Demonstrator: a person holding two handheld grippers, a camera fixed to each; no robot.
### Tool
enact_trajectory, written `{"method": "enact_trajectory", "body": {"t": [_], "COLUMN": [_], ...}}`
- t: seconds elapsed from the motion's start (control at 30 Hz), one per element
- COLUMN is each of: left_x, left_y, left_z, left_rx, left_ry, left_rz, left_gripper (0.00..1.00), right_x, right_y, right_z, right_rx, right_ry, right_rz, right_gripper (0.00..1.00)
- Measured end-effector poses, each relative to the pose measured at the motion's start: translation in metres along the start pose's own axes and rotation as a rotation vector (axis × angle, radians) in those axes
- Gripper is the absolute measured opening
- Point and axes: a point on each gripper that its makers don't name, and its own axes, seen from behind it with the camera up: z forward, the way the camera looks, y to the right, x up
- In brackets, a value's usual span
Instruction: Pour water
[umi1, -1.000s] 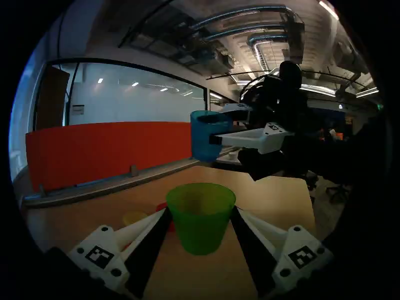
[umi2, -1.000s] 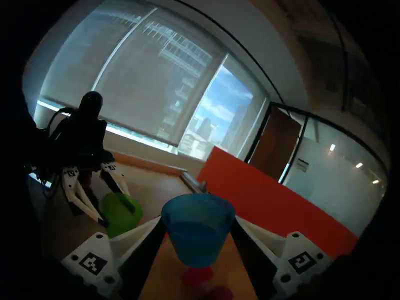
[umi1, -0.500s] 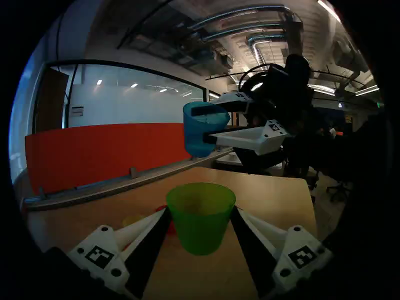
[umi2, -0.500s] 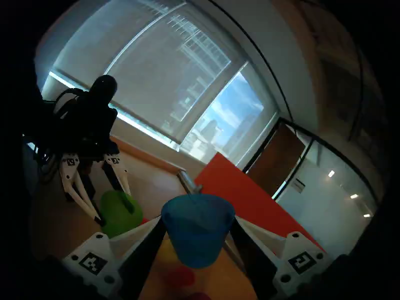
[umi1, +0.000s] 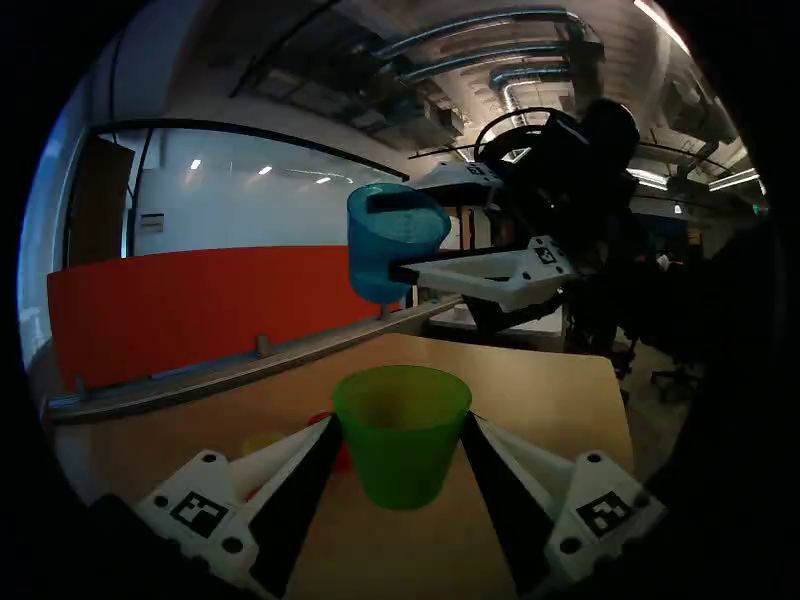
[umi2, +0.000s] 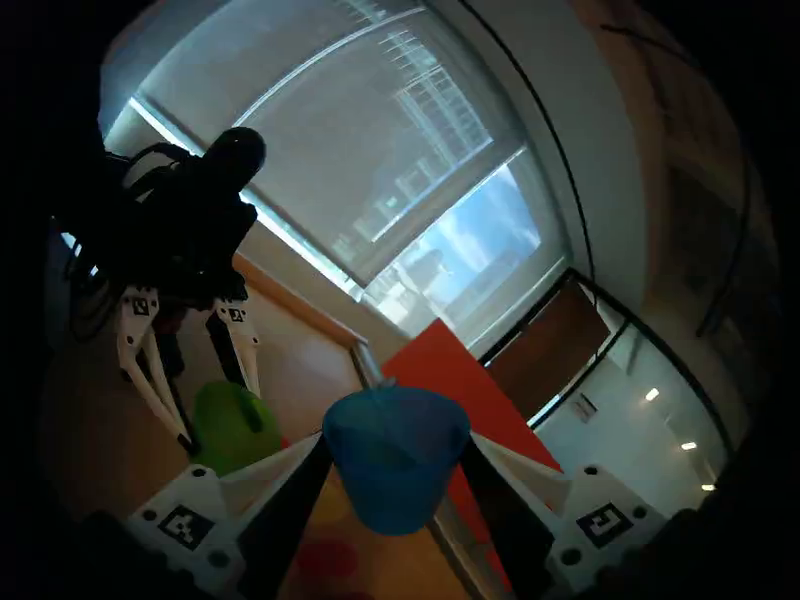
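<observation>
The left gripper (umi1: 402, 428) pinches a translucent green plastic cup (umi1: 402, 440) between both fingers, upright and low over the light wooden table (umi1: 545, 395). The cup's inside looks plain green, and whether it holds water cannot be told. The right gripper (umi2: 396, 455) clamps a translucent blue plastic cup (umi2: 396, 465) from both sides. In the left gripper view that cup hangs in the air, slightly tilted, higher than the green cup and beyond it. Its contents are too dark to make out.
</observation>
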Motion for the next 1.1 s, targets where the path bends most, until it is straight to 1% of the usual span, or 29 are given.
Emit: {"method": "enact_trajectory", "body": {"t": [0.3,0.47,0.77,1.1], "left_x": [0.005,0.007,0.008,0.006], "left_y": [0.003,0.002,0.004,0.007], "left_z": [0.000,0.000,-0.001,0.000], "left_rx": [-0.008,-0.006,-0.011,-0.020], "left_ry": [0.007,0.013,0.016,0.011], "left_rz": [0.001,-0.001,-0.005,0.002], "left_gripper": [0.84,0.85,0.84,0.84], "right_x": [0.010,0.016,0.021,0.023], "right_y": [-0.001,0.000,0.001,0.004], "right_z": [0.007,0.009,0.012,0.014], "right_rx": [-0.001,-0.007,-0.014,-0.021], "right_ry": [-0.006,-0.008,-0.011,-0.006], "right_rz": [-0.126,-0.188,-0.267,-0.317], "right_gripper": [0.90,0.89,0.89,0.89]}}
